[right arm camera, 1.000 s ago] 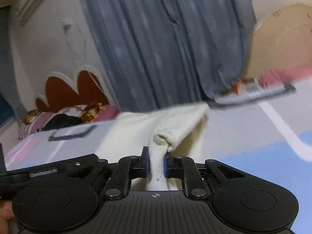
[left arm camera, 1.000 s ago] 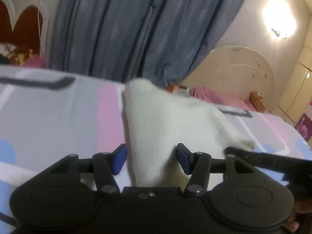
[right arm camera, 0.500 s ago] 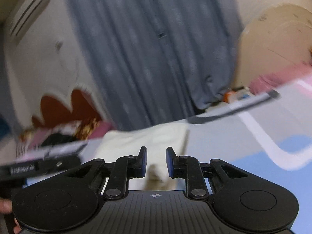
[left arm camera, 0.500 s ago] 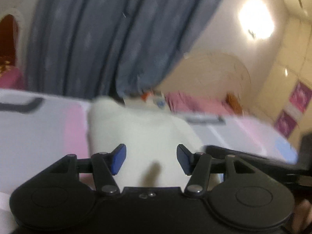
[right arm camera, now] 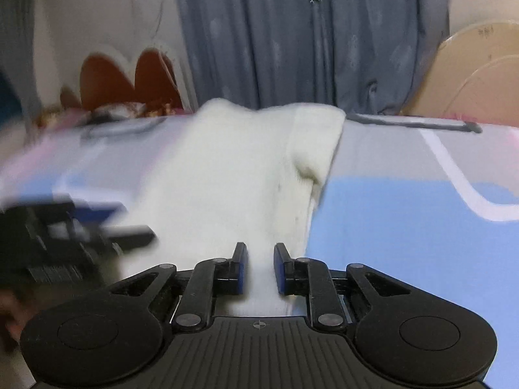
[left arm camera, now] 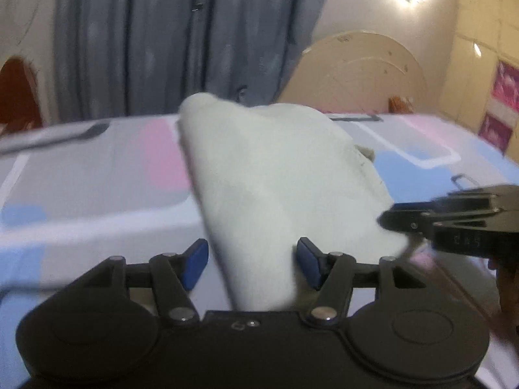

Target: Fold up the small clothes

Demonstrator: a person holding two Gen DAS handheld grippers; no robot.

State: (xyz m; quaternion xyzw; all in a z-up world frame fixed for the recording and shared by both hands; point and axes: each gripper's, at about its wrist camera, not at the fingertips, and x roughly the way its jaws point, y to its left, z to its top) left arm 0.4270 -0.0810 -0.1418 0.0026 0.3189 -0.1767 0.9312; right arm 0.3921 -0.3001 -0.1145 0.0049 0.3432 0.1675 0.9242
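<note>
In the left wrist view, a small cream-white knitted garment [left arm camera: 275,181] lies on a bed sheet [left arm camera: 97,175] patterned in grey, pink and blue blocks. The cloth is roughly folded, narrowing toward the camera, with a rumpled bump at its right edge. The left hand-held gripper [left arm camera: 253,265] stands wide open, its blue-padded fingers [left arm camera: 194,267] apart on either side of the garment's near end, gripping nothing. The right hand-held gripper [left arm camera: 402,218] reaches in from the right, blurred, its tips at the garment's right corner.

In the right wrist view, the garment [right arm camera: 246,168] stretches away over the sheet [right arm camera: 405,214], a puckered fold on its right side. The right hand-held gripper [right arm camera: 259,269] is narrowly open, its fingers [right arm camera: 238,269] flanking a strip of the cloth's near edge without pinching it. The left hand-held gripper [right arm camera: 129,233] shows blurred at the left, over the garment's left edge. A grey-blue curtain [right arm camera: 308,39] hangs behind.
</note>
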